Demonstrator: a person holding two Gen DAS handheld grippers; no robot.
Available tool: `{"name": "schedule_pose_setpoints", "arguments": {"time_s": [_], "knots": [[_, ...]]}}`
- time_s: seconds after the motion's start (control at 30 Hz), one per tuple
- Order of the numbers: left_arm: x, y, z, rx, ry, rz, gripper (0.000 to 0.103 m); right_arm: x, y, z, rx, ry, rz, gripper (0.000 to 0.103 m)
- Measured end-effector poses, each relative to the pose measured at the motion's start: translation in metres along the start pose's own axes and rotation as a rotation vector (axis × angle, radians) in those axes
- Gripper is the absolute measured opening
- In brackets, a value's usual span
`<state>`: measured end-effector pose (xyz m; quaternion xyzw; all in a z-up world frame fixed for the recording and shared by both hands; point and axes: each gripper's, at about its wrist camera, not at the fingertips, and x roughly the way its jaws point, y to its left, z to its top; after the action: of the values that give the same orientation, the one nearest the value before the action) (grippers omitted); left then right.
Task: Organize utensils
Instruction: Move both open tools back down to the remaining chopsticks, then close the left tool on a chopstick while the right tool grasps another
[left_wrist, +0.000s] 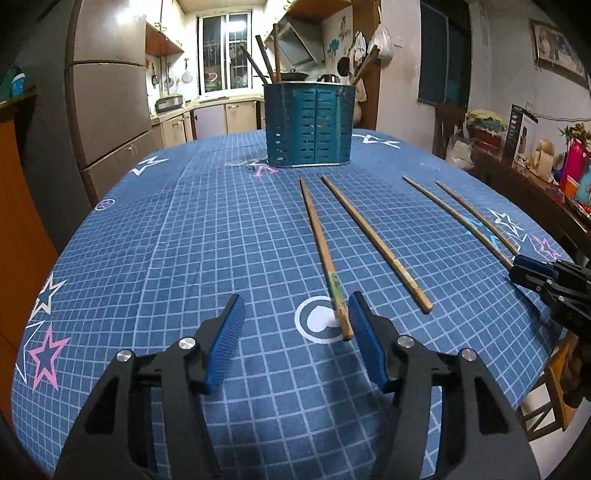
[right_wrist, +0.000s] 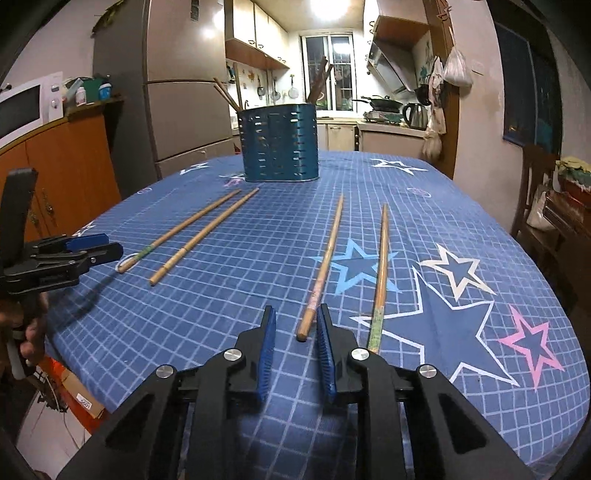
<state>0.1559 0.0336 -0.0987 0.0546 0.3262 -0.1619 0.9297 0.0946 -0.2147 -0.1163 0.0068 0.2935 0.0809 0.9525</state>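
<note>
Several wooden chopsticks lie on the blue grid tablecloth (left_wrist: 184, 221), pointing at a blue slotted utensil holder (left_wrist: 310, 125) (right_wrist: 279, 144) that has more chopsticks standing in it. My left gripper (left_wrist: 295, 299) is open and low over the cloth. The near end of a green-marked chopstick (left_wrist: 321, 247) lies just inside its right finger (left_wrist: 364, 328), with no pad pressing on it. My right gripper (right_wrist: 296, 310) stands narrowly open. The butt of another chopstick (right_wrist: 325, 258) sits between its pads with a gap on both sides. Each gripper shows at the edge of the other's view: right gripper (left_wrist: 532, 273), left gripper (right_wrist: 99, 247).
A second chopstick (left_wrist: 373, 240) lies right of the green-marked one, and another (right_wrist: 382, 258) lies beside my right gripper. A fridge (left_wrist: 110, 110) and wooden cabinet (right_wrist: 66, 166) stand left of the table. A chair (right_wrist: 535, 206) and a cluttered sideboard (left_wrist: 535, 166) are to the right.
</note>
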Motion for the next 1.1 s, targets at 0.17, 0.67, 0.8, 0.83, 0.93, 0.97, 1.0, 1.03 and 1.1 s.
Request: {"name": "schedule_pose_setpoints", "arguments": {"time_s": [0.17, 0.67, 0.8, 0.83, 0.93, 0.97, 1.0, 1.03, 1.1], "knots": [[0.005, -0.007, -0.001, 0.015, 0.034, -0.011, 0.045, 0.002, 0.001, 0.0, -0.001, -0.01, -0.007, 0.022], [0.01, -0.026, -0.005, 0.029, 0.056, -0.009, 0.031, -0.001, 0.004, -0.003, -0.011, -0.029, -0.028, 0.022], [0.009, -0.031, -0.006, 0.025, 0.049, -0.015, 0.025, -0.002, 0.005, -0.004, -0.008, -0.034, -0.031, 0.021], [0.009, -0.031, -0.006, 0.024, 0.047, -0.01, 0.021, -0.003, 0.004, -0.005, -0.008, -0.034, -0.03, 0.021], [0.008, -0.03, -0.007, 0.019, 0.037, -0.002, 0.006, -0.005, 0.004, -0.007, 0.0, -0.04, -0.032, 0.014], [0.008, -0.031, -0.008, 0.021, 0.035, 0.003, 0.006, -0.005, 0.004, -0.007, 0.001, -0.042, -0.032, 0.013], [0.008, -0.032, -0.009, 0.022, 0.032, 0.007, 0.006, -0.005, 0.003, -0.007, 0.001, -0.044, -0.033, 0.012], [0.008, -0.032, -0.009, 0.02, 0.027, 0.013, 0.006, -0.005, 0.004, -0.007, 0.001, -0.045, -0.034, 0.012], [0.007, -0.033, -0.01, 0.021, 0.022, 0.023, 0.006, -0.005, 0.004, -0.007, -0.003, -0.046, -0.035, 0.012]]}}
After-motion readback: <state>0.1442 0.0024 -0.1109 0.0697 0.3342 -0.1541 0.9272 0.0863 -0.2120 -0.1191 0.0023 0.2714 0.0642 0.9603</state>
